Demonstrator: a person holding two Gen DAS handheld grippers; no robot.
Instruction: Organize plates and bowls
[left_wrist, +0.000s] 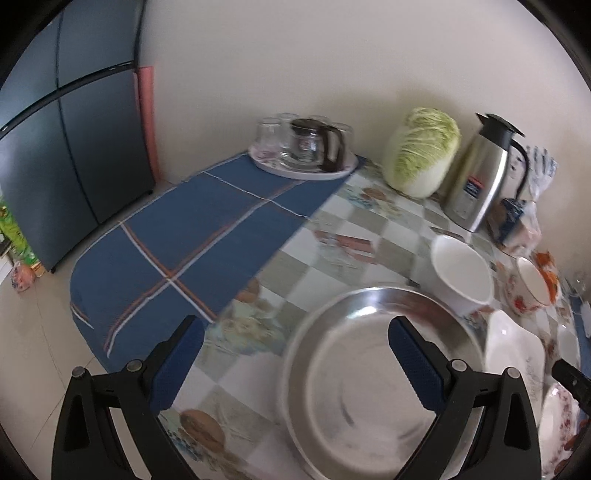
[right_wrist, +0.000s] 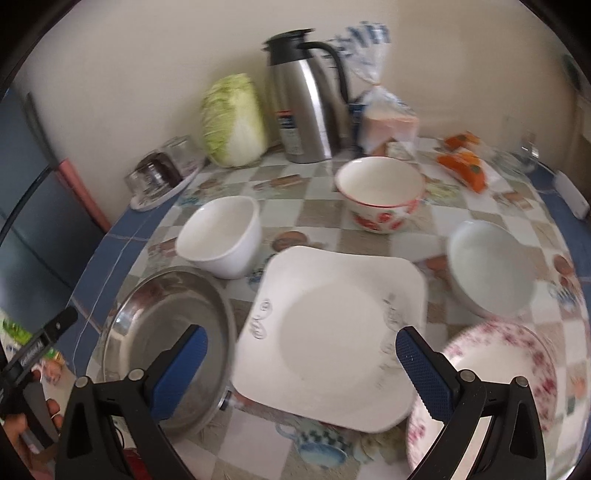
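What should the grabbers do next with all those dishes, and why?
Probably the right gripper should come down and close on the near edge of the square plate. Its jaws stand wide open and empty, right over that plate. The left gripper is open too, over the steel plate, and nothing is stacked yet.

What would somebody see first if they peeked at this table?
Probably the square white plate in the middle of the checkered table, with the shiny steel dish touching its left edge. Three bowls stand behind them, the one with red flowers farthest back. By the wall, a big green cabbage stands beside a tall steel thermos. Both tongs, left and right, are open.
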